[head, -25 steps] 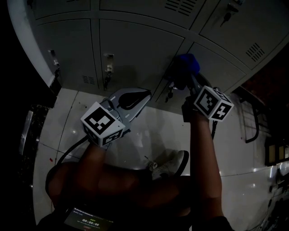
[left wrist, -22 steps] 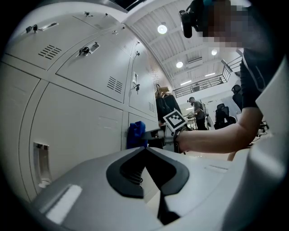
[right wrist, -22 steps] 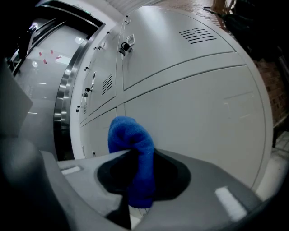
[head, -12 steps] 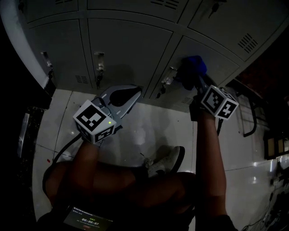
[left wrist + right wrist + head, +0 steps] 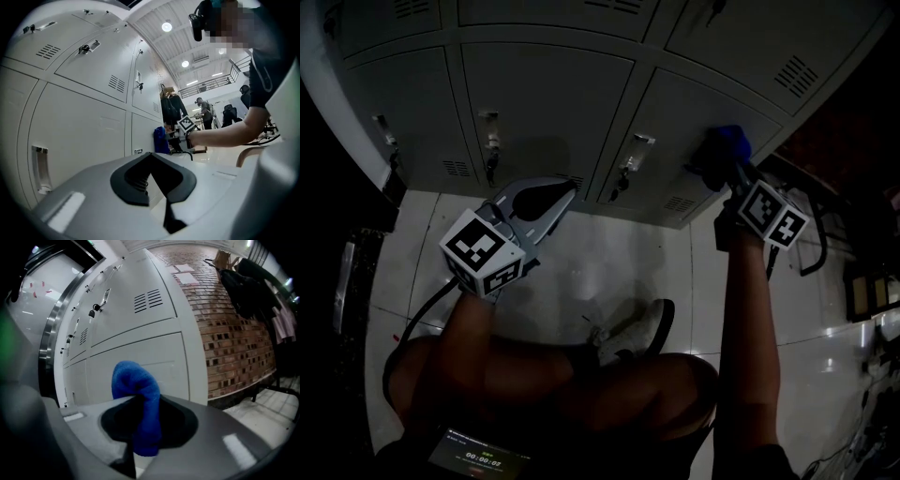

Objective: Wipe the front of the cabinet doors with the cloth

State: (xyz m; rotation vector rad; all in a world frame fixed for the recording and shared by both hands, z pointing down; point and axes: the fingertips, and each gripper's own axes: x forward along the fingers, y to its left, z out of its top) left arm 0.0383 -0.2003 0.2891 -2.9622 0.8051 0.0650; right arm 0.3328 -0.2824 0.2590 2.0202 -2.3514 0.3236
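Observation:
Grey metal cabinet doors point(image 5: 546, 105) fill the top of the head view. A blue cloth point(image 5: 724, 147) is bunched in my right gripper point(image 5: 727, 167), which is shut on it. The cloth rests against the lower right door point(image 5: 712, 103), near that door's right edge. In the right gripper view the cloth point(image 5: 139, 399) sticks up between the jaws, with the door point(image 5: 140, 357) close behind. My left gripper point(image 5: 553, 192) hovers low in front of the middle door, shut and empty. The left gripper view shows its tips point(image 5: 151, 157) together and the cloth point(image 5: 161, 139) far off against the cabinet.
Latches with keys hang on the doors point(image 5: 490, 141) point(image 5: 630, 157). A brick wall point(image 5: 234, 333) and hanging coats point(image 5: 248, 287) lie right of the cabinet. A metal frame point(image 5: 811, 246) stands at the right on the glossy floor. The person's shoe point(image 5: 639, 330) is below.
My right gripper has slid the blue cloth to the right along the lower door, past the latch. The left gripper has stayed roughly where it was, shut.

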